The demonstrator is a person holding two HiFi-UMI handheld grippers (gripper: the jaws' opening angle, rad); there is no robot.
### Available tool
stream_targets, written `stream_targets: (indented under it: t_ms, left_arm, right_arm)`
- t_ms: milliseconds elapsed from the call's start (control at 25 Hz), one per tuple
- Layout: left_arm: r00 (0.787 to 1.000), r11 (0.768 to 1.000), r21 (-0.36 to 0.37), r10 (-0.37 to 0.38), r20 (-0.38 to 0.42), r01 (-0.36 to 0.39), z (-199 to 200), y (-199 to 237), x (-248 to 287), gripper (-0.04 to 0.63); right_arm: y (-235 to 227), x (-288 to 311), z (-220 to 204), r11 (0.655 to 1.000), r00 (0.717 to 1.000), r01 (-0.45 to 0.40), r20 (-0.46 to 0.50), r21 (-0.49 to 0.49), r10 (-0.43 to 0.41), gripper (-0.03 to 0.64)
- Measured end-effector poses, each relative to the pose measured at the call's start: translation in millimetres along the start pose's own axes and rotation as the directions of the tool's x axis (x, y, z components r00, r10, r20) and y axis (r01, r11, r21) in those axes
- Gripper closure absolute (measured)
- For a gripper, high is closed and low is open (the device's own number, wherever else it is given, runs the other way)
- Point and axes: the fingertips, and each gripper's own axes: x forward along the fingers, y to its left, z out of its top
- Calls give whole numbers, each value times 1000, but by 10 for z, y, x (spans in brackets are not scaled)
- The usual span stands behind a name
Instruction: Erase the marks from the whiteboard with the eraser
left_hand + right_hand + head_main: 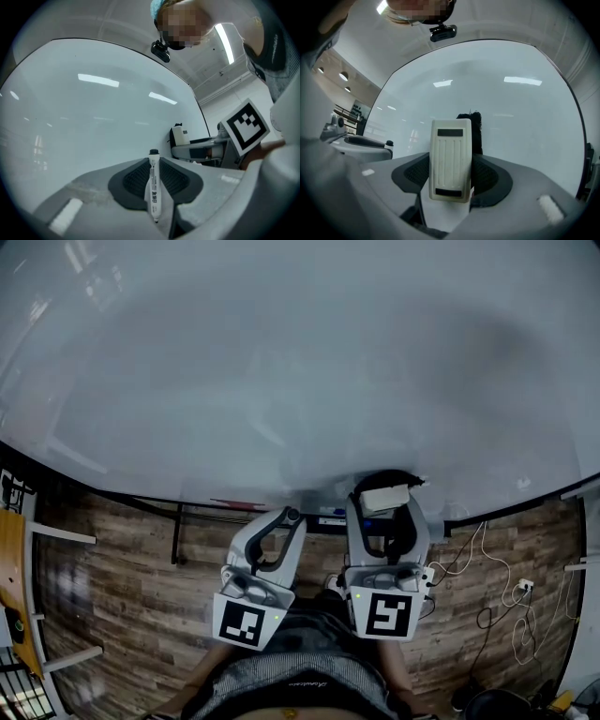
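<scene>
The whiteboard [300, 362] fills the upper head view and shows no marks, only ceiling-light reflections. My right gripper [384, 504] is shut on the eraser [450, 159], a cream ribbed block with black felt behind it, held just below the board's lower edge. My left gripper [291, 517] is shut on a white marker [153, 187] with a black cap, pointing up toward the board [93, 117]. Both grippers sit side by side, low and near my body. The eraser [384, 497] looks a little short of the board [497, 93].
The board's black lower frame [141, 501] runs across the head view above a wood-plank floor [112, 596]. White cables [497, 577] lie on the floor at right. A wooden desk edge [14, 587] stands at far left. A person's torso [291, 681] is at the bottom.
</scene>
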Motion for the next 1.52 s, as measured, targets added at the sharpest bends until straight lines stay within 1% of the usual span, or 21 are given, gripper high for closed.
stream_targets:
  t_ms: [160, 400, 560, 680, 800, 880, 1000, 1120, 1240, 1360, 1520]
  left_arm:
    - [1000, 1000, -5, 0, -5, 0, -9, -120, 39, 517]
    - [1000, 1000, -2, 27, -9, -27, -4, -131, 17, 517]
    - [998, 998, -3, 63, -14, -63, -30, -104, -22, 517]
    - [995, 996, 7, 94, -18, -94, -23, -153, -37, 517]
    - [989, 990, 12, 144, -27, -143, -38, 61, -192, 517]
    - [983, 983, 18, 181, -28, -181, -33, 202, -301, 518]
    - [973, 974, 32, 227, -32, -226, -15, 296, -416, 518]
    - [968, 969, 36, 246, -41, -244, -28, 305, -485, 517]
    - [969, 970, 30, 243, -54, -241, -47, 266, -485, 517]
    - [975, 976, 32, 217, -51, -216, -41, 200, -412, 518]
    - [982, 983, 36, 181, -52, -180, -49, 77, -308, 518]
  right_arm:
    - [-183, -61, 50, 1000, 1000, 21, 5, 23, -21, 357]
    - [-89, -21, 207, 1000, 999, -4, 32, -10, 5, 357]
    - [94, 37, 261, 997, 996, -62, 61, -54, 66, 357]
    - [157, 35, 272, 992, 989, -119, 77, -47, 123, 357]
    - [461, 121, 294, 982, 978, -186, 87, -39, 189, 357]
    - [678, 177, 323, 970, 965, -238, 99, -45, 242, 357]
    - [849, 211, 338, 957, 951, -288, 104, -47, 291, 357]
    - [855, 197, 343, 953, 947, -302, 109, -26, 303, 357]
    - [769, 162, 367, 953, 946, -303, 117, -18, 303, 357]
    - [588, 126, 372, 966, 959, -257, 121, -22, 257, 357]
    - [233, 25, 333, 983, 976, -184, 116, 3, 182, 357]
